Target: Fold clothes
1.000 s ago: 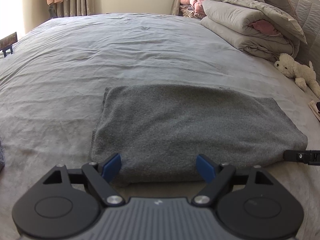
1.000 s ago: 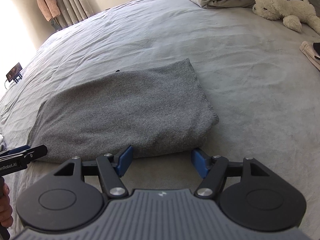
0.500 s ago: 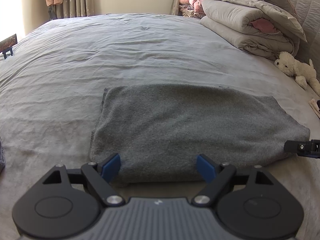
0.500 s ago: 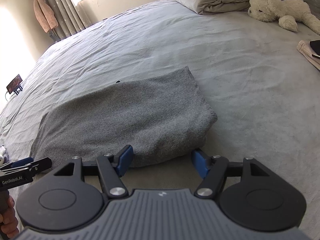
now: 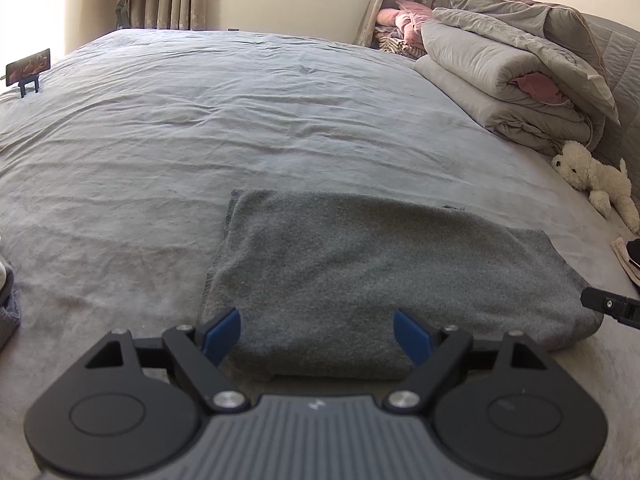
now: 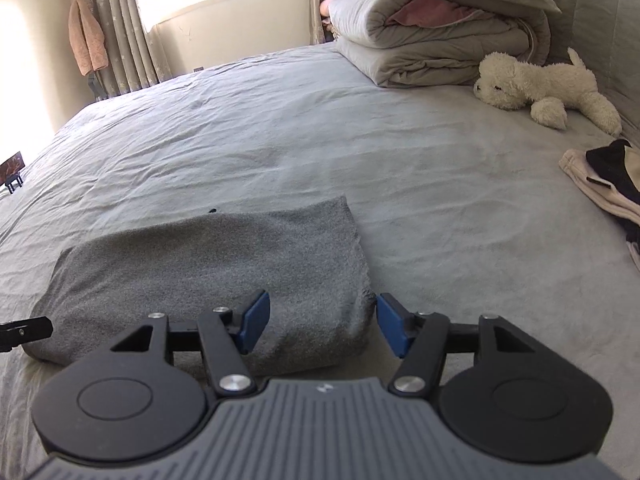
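Both grippers sit at the near edge of the folded grey garment [image 5: 384,280] on the bed [image 5: 240,120], left gripper [image 5: 318,336] fingers released wide, right gripper [image 6: 320,322] fingers just closing around its corner, not yet clenched, likely for the next fold.

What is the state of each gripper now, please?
Left gripper: open, jaws astride the near edge of the folded grey garment, holding nothing.
Right gripper: open, jaws just closing around the garment's corner, not yet gripping.

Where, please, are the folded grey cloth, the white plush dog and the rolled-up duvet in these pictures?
folded grey cloth [image 5: 360,264]: left wrist view, middle of its top surface.
white plush dog [image 6: 532,80]: right wrist view, its body.
rolled-up duvet [image 6: 424,36]: right wrist view, its folded front.
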The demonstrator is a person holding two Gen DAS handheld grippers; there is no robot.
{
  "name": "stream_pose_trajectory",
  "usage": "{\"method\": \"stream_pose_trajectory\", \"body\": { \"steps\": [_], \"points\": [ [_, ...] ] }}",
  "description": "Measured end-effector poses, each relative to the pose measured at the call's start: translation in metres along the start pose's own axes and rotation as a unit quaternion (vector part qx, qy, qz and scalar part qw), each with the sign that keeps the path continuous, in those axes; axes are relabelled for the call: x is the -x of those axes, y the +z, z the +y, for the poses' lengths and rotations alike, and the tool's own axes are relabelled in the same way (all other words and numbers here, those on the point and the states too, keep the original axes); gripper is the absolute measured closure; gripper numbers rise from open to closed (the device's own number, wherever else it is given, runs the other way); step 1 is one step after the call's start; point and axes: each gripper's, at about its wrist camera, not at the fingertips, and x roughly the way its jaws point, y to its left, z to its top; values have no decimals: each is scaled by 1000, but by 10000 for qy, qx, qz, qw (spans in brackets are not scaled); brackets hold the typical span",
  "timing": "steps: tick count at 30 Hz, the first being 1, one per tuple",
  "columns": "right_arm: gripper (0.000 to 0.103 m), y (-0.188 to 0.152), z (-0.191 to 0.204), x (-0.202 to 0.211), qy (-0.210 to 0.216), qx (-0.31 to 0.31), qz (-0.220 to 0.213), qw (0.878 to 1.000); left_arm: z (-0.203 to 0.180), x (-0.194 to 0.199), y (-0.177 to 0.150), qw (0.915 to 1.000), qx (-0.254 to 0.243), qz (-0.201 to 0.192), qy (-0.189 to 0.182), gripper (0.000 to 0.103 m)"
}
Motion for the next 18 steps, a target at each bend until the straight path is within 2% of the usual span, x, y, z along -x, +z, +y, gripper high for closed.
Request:
{"method": "stream_pose_trajectory", "body": {
  "steps": [4,8,13,15,18],
  "points": [
    [40,-4,19,-2,186,415,4,9990,-15,-4,-7,9995,-310,32,-56,18],
    [42,-12,27,-21,76,604,398,9974,-16,-11,-10,9990,-422,113,79,18],
    [43,-9,20,-28,-283,696,469,9961,-2,-14,-7,9993,-228,222,181,18],
    [43,-7,11,-29,-432,593,518,9960,4,-13,-4,9991,-106,230,329,18],
    [43,-3,1,-28,-480,374,561,9966,14,-9,0,9995,141,120,260,18]
  ]
}}
